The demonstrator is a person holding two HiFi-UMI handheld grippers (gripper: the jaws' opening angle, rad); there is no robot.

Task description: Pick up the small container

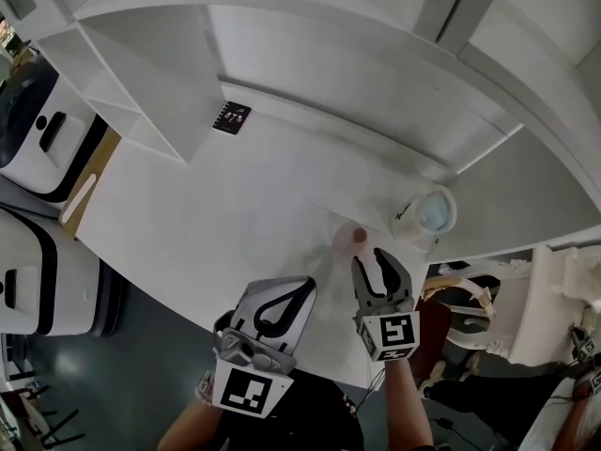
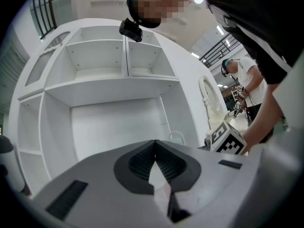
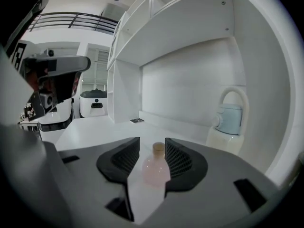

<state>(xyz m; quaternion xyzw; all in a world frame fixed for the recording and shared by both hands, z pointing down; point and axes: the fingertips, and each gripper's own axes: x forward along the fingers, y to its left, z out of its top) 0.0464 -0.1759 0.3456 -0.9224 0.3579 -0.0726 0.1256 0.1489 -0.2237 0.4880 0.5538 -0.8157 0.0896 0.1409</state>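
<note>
Pink small container standing upright on white surface, just ahead of right gripper; its fingers standing wide apart, touching nothing. Left gripper hovering alongside, fingers pressing together, empty.

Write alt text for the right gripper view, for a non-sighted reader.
The right gripper stands open, its dark ribbed jaws framing a small round pale pink bottle with a tan cap upright on the white tabletop, not gripped. At right stands a cream and pale blue handled jug below white shelving.
</note>
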